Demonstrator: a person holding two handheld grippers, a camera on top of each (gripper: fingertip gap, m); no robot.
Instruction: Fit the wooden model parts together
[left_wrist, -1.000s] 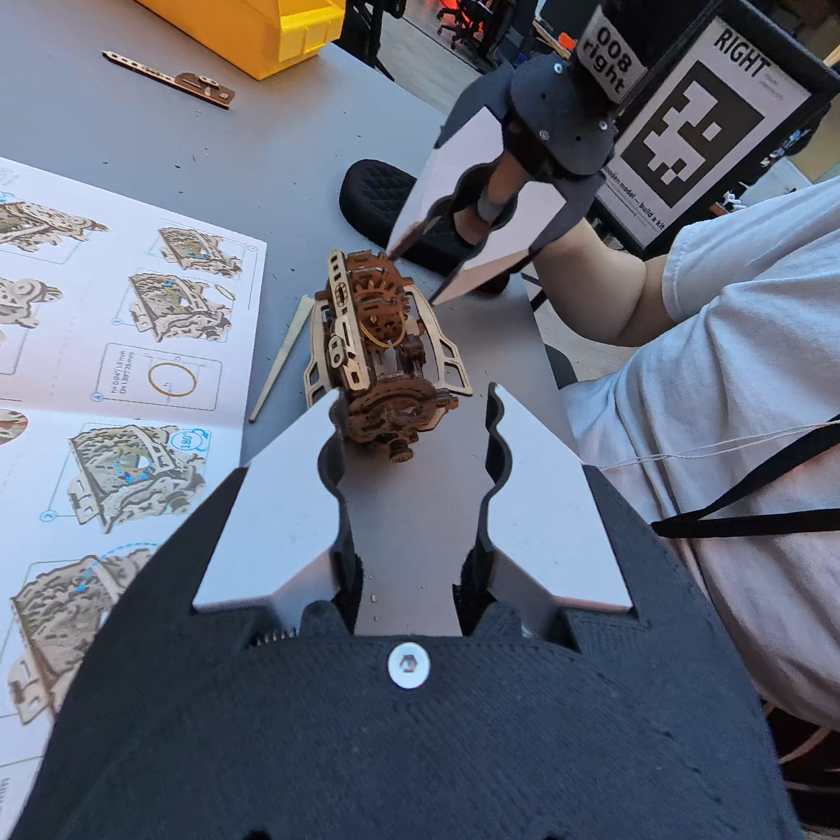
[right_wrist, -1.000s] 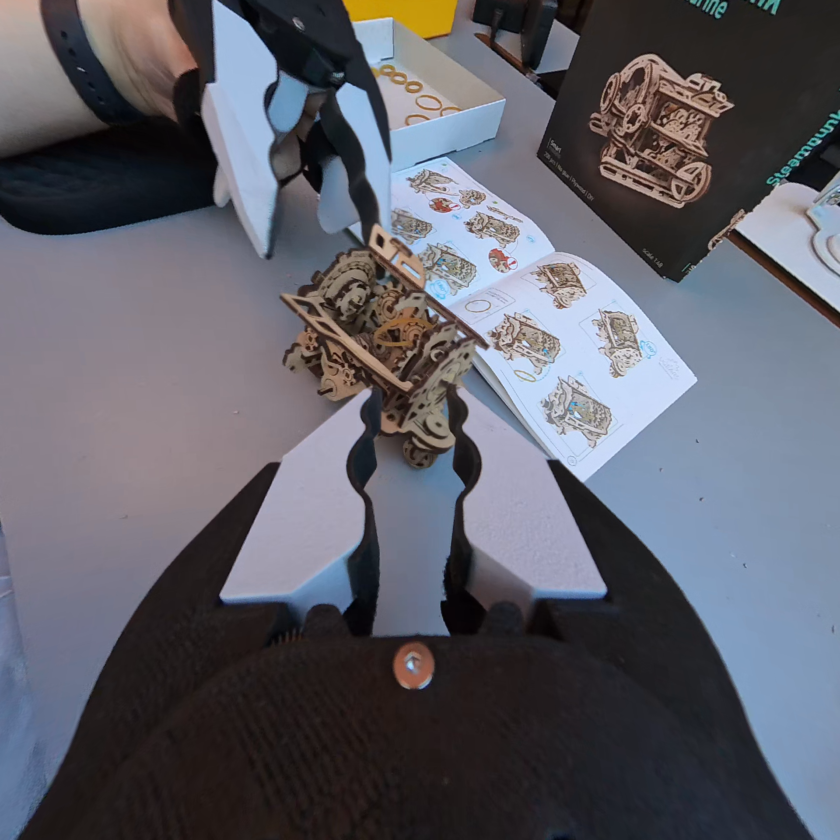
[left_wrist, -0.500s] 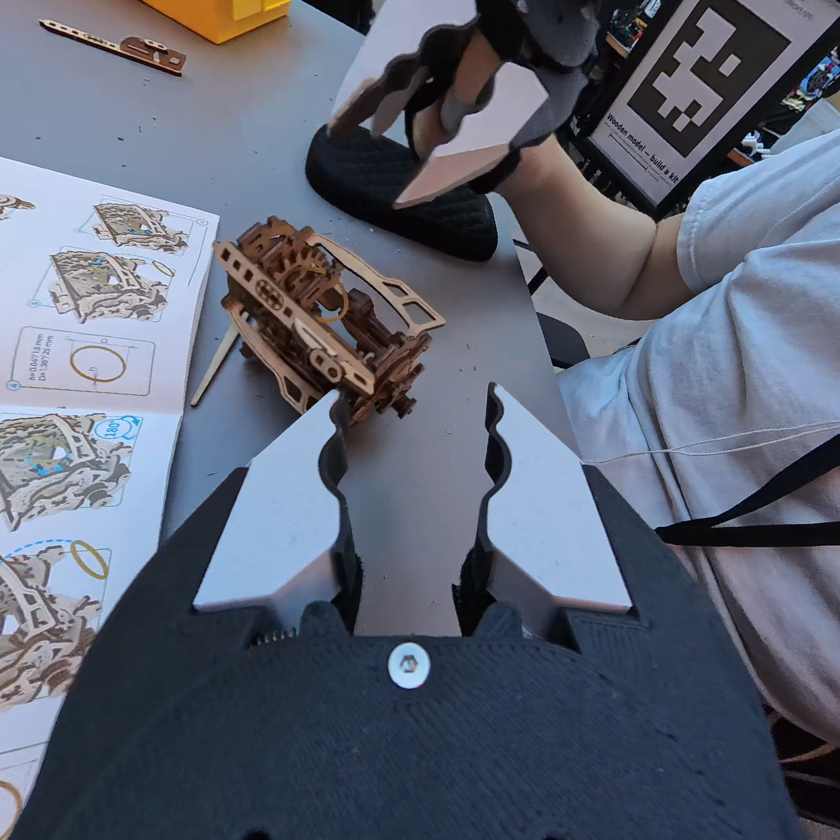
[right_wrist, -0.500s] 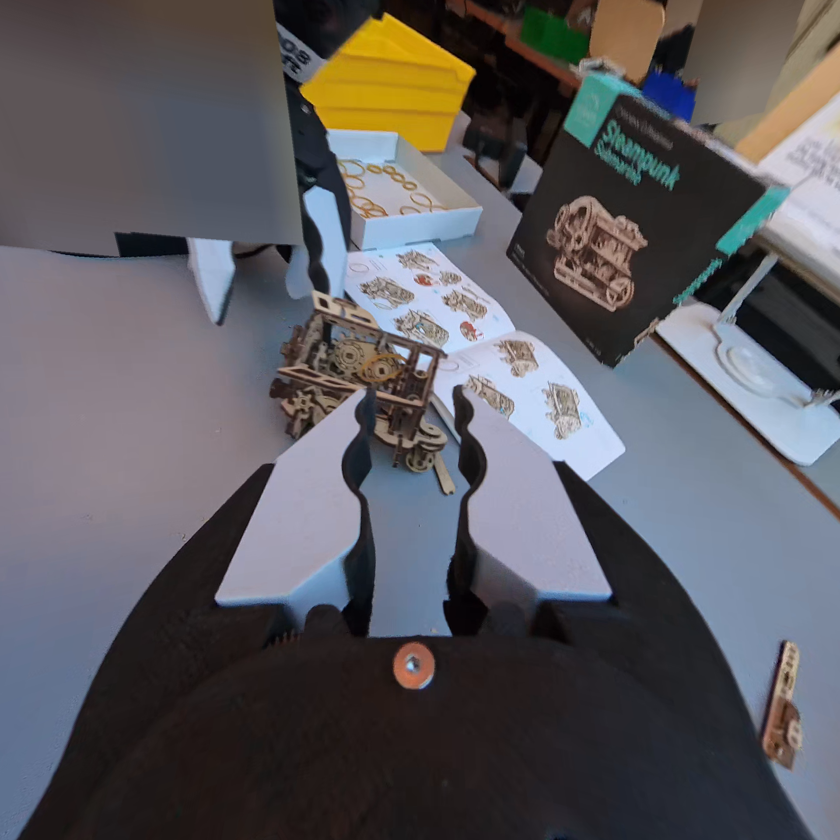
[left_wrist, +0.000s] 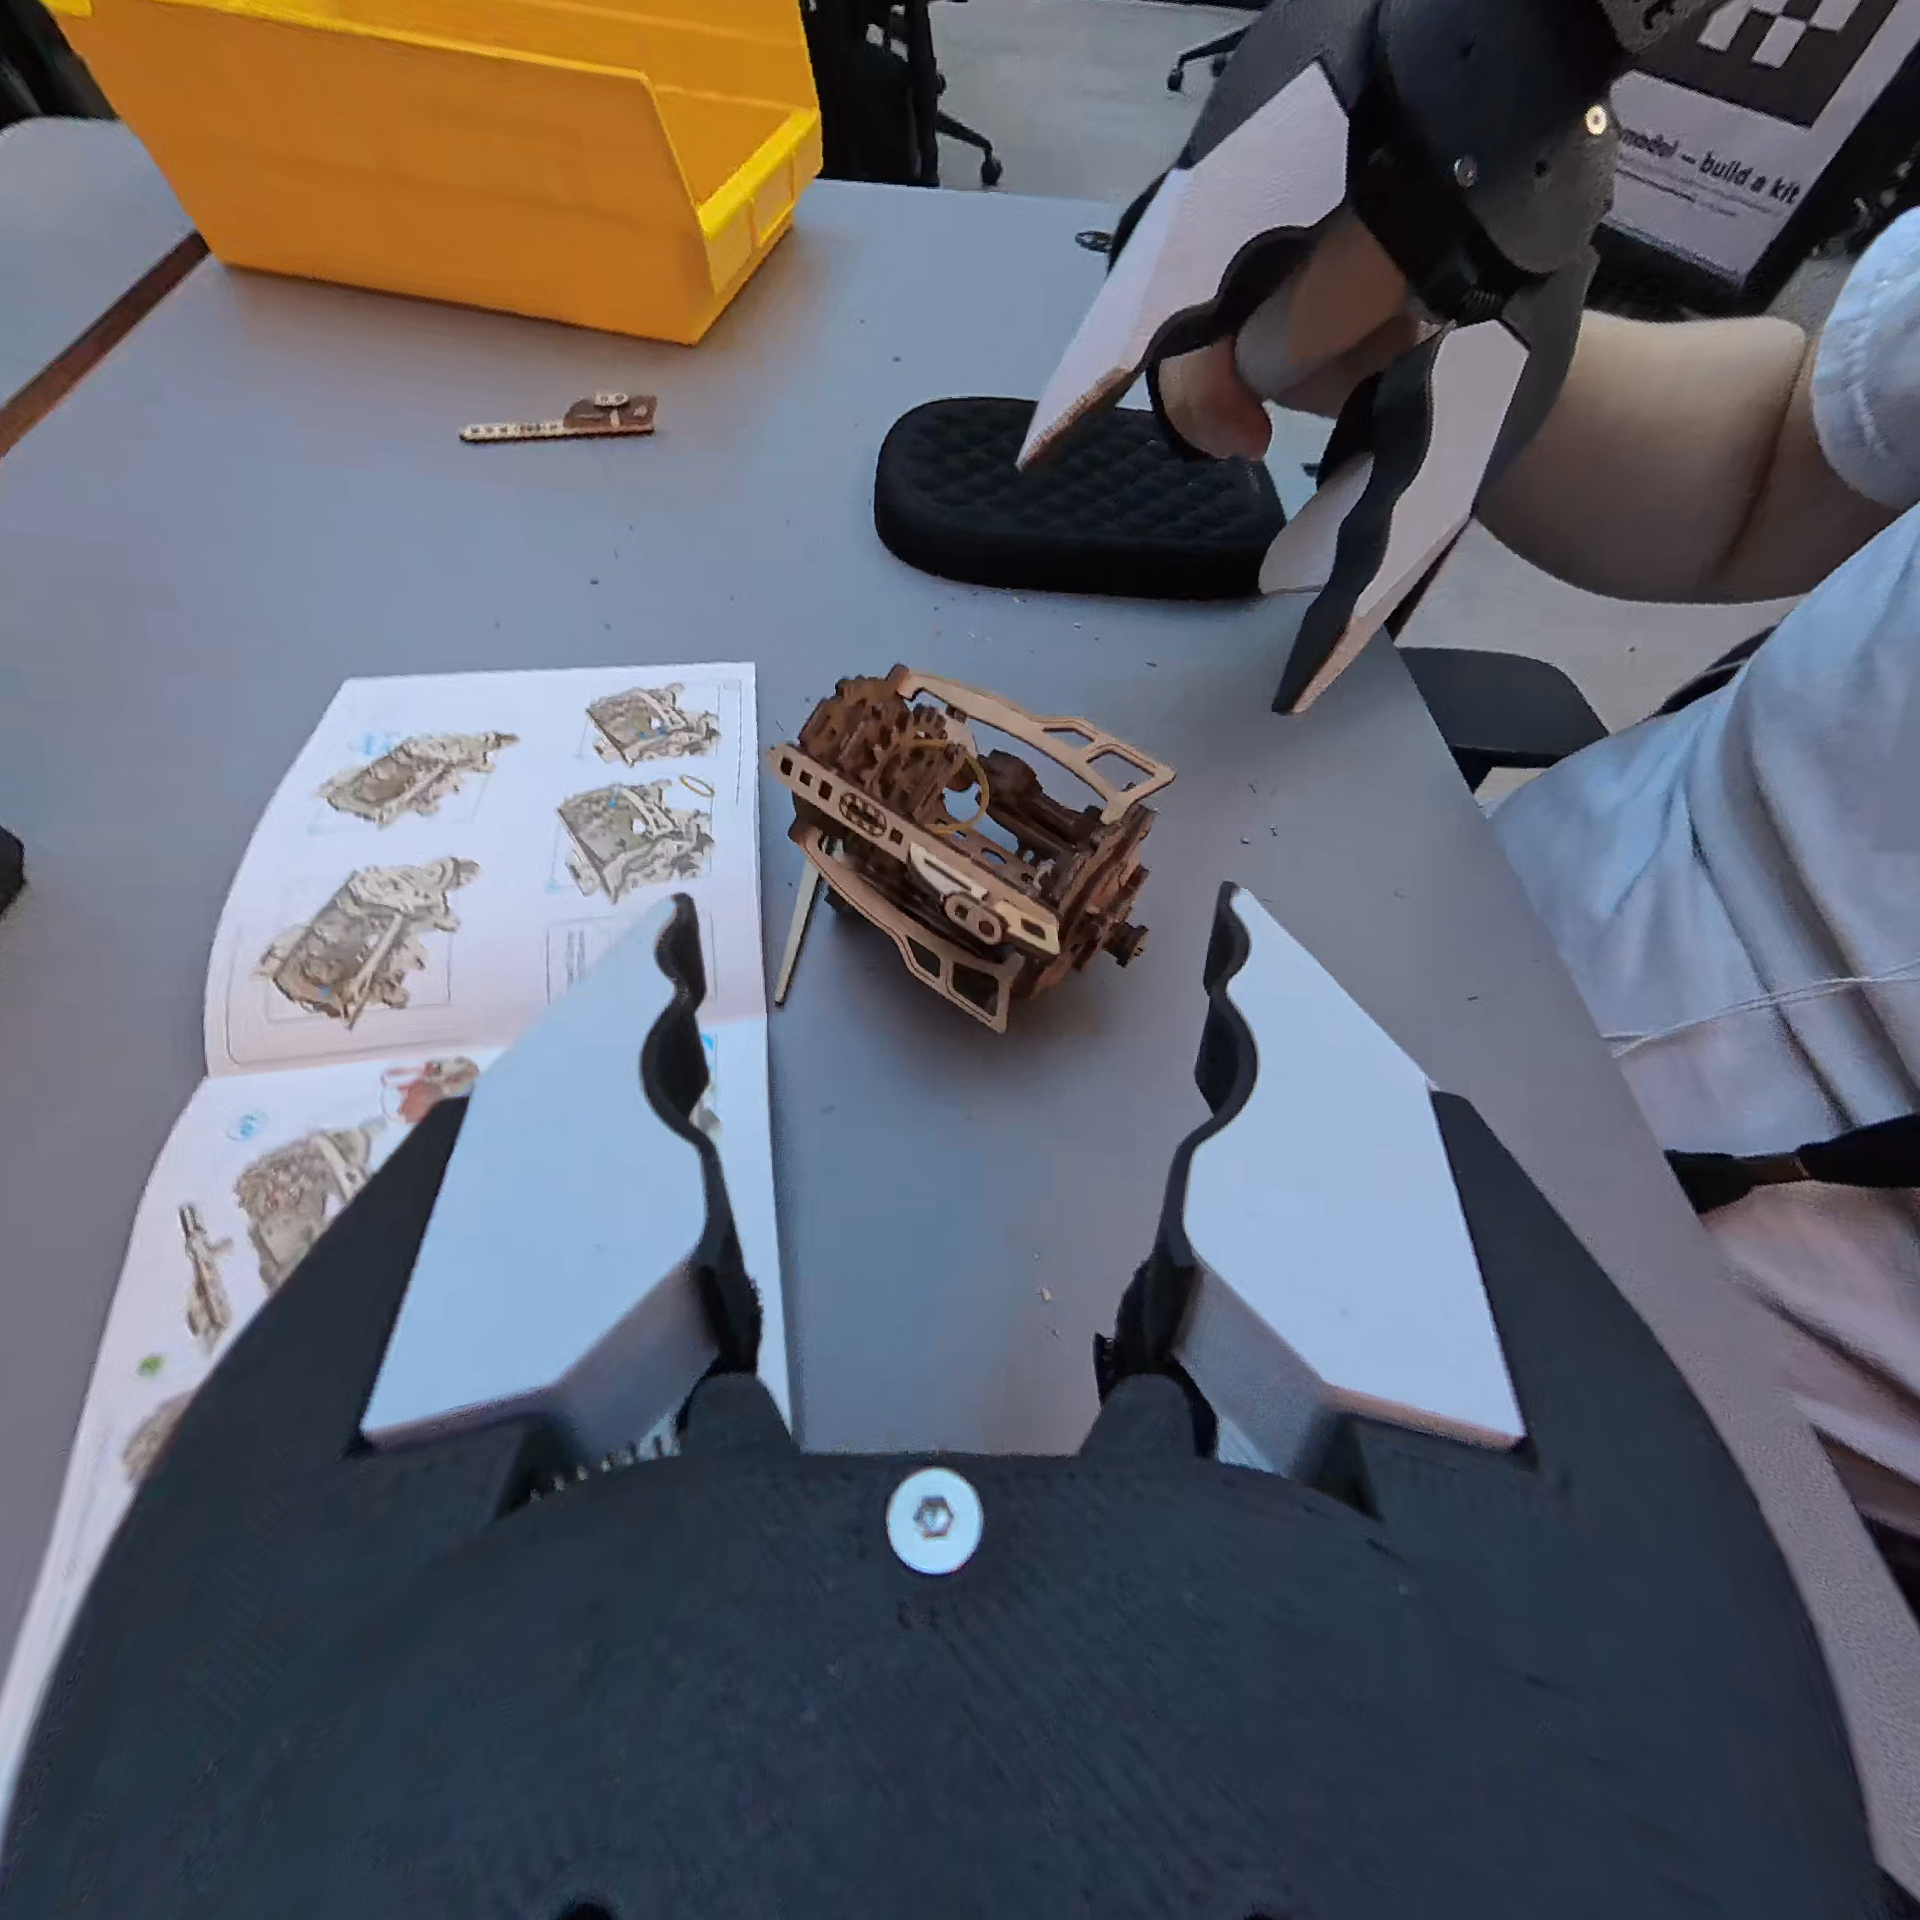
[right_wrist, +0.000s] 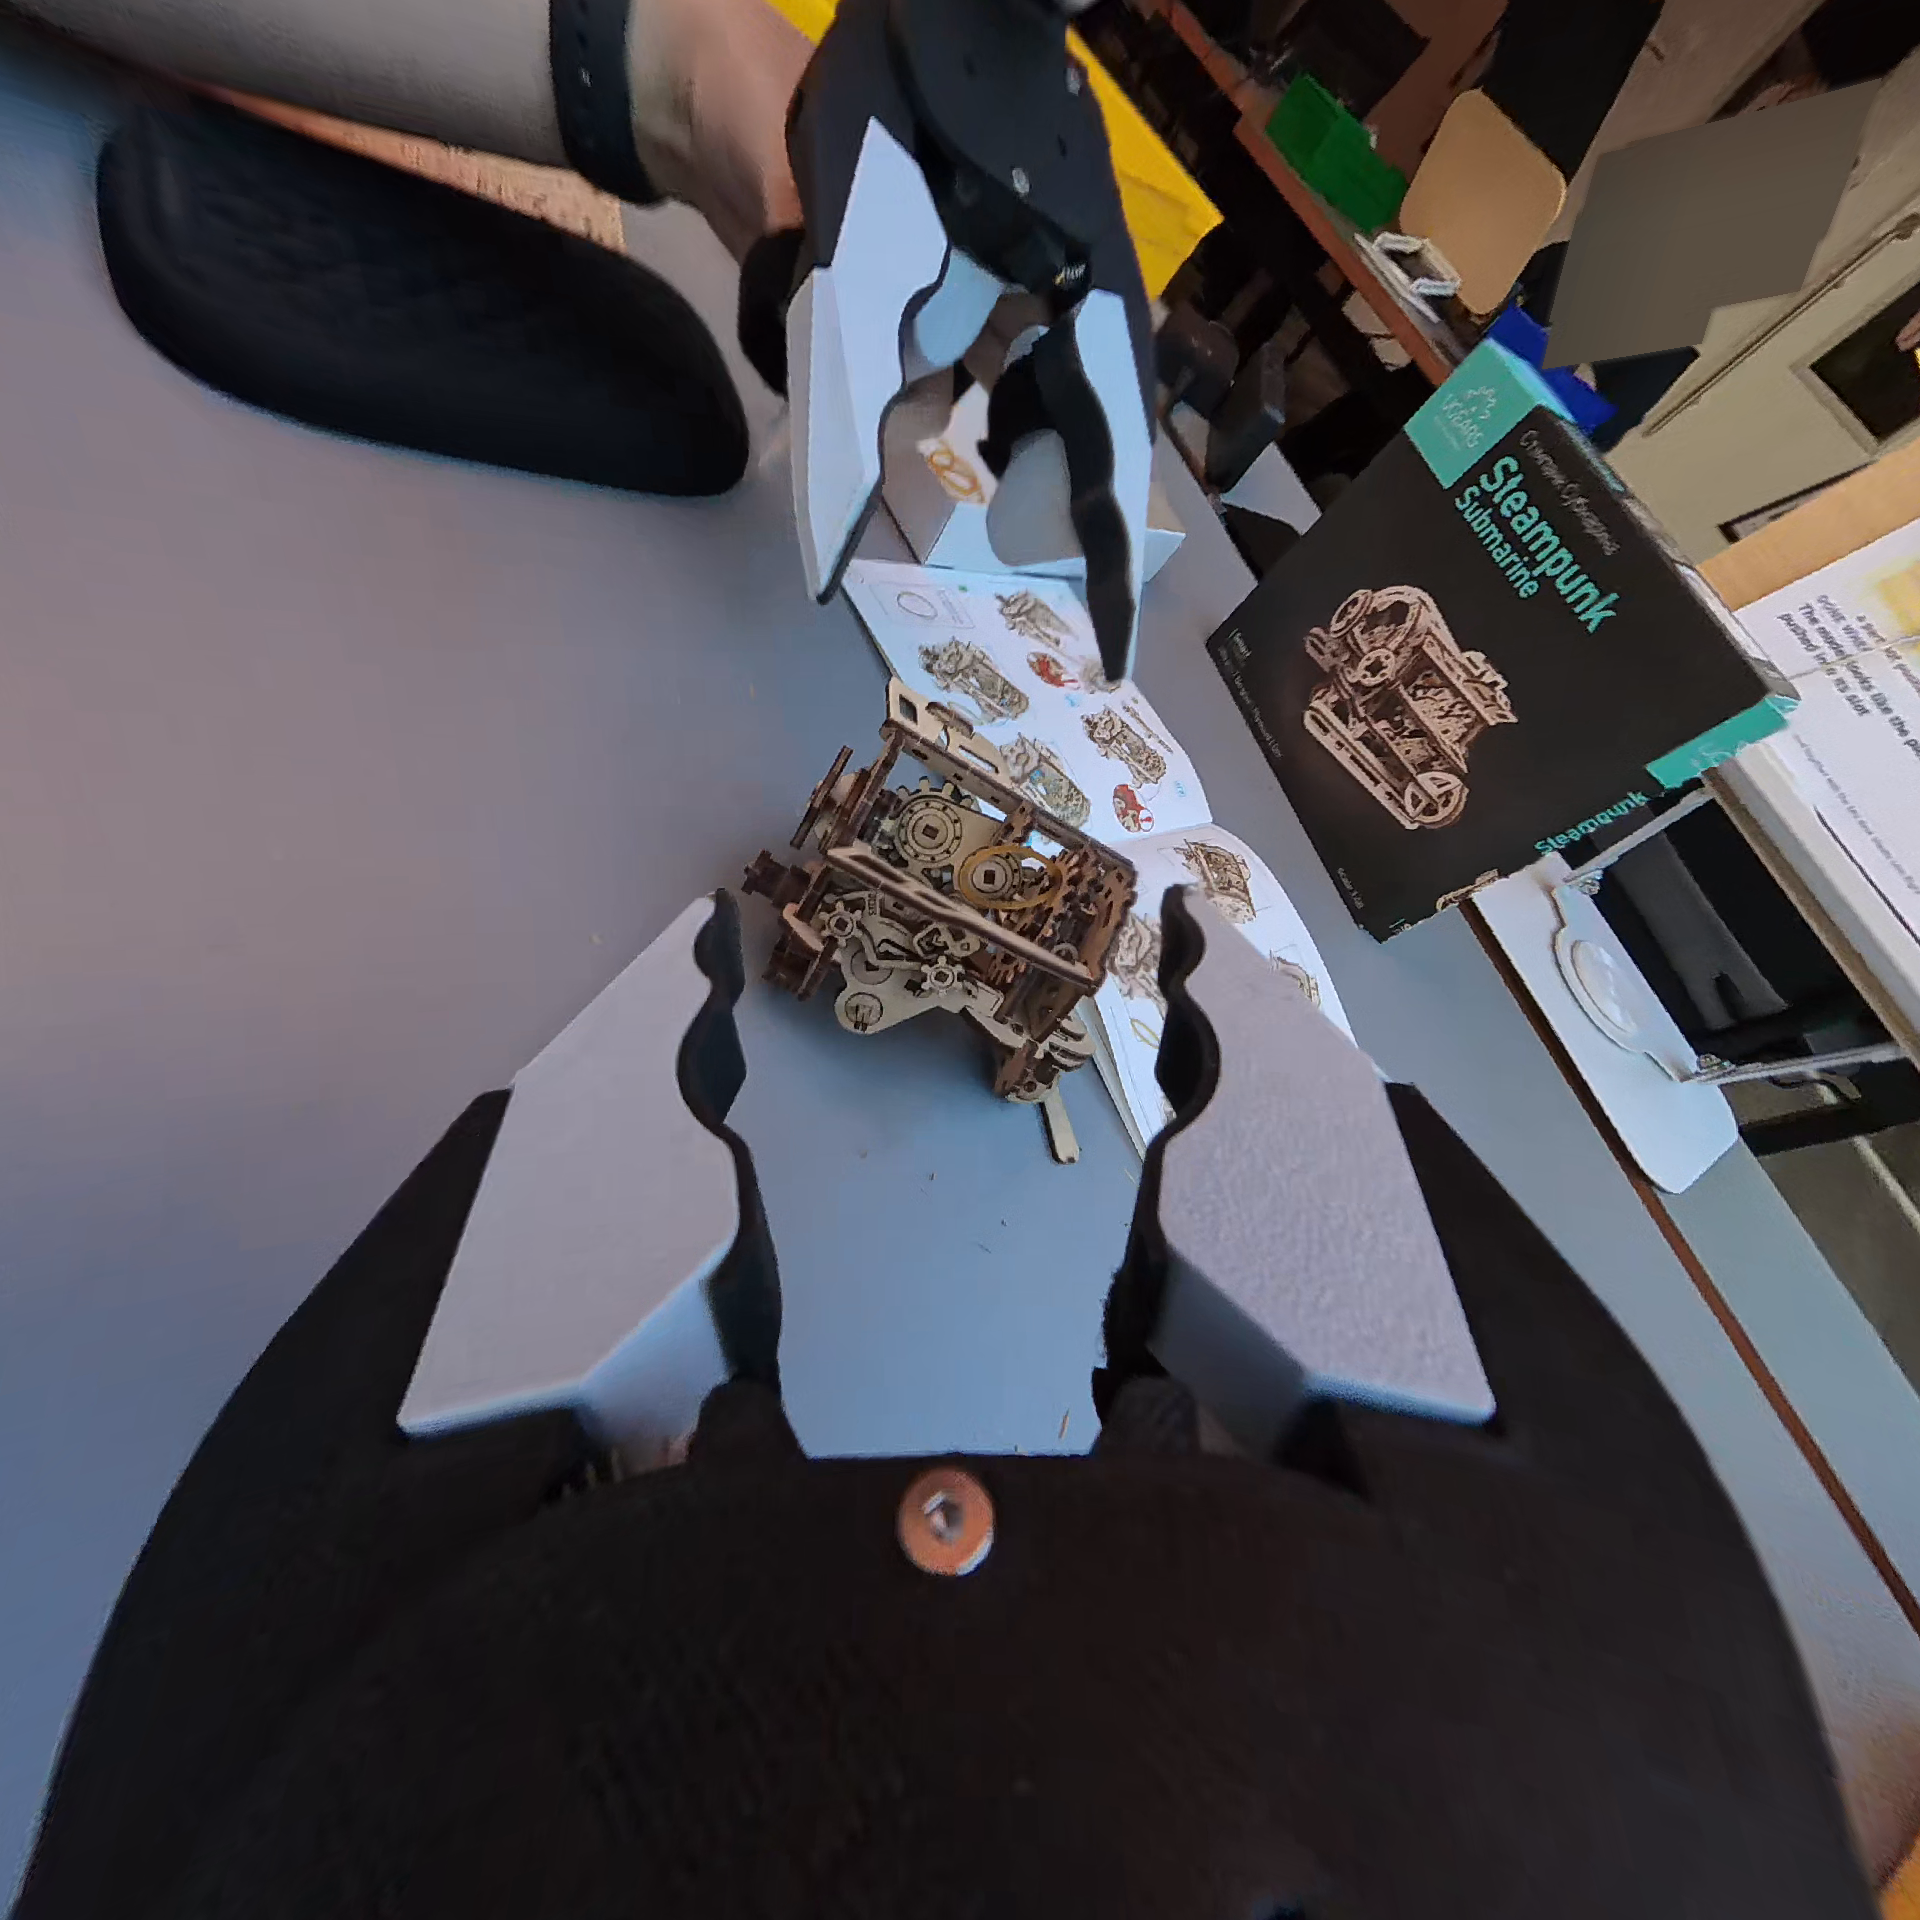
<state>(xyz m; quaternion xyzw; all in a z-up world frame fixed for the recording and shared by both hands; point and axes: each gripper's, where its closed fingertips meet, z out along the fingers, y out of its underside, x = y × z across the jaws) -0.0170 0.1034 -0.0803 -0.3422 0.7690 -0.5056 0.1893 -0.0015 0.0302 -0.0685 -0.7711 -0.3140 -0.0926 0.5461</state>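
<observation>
Left wrist view: the booklet (left_wrist: 499, 831) was seen at left, a loose stick (left_wrist: 795, 935) beside it, and the model (left_wrist: 966, 842) resting on the counter (left_wrist: 312, 540), just ahead of the left gripper (left_wrist: 951, 925), whose fingers were spread wide and empty. The model's long axis ran obliquely, from far left to near right. The right gripper (left_wrist: 1164, 540) hung above and beyond it, fingers likewise wide, nothing held. Right wrist view: the model (right_wrist: 935, 914) lay just past the right gripper (right_wrist: 940, 914), the box (right_wrist: 1496, 665) at right. Neither gripper touched it; the left was judged slightly nearer. Compared with a second earlier, both grippers had been drawn back and opened wider, and the model had been turned.
</observation>
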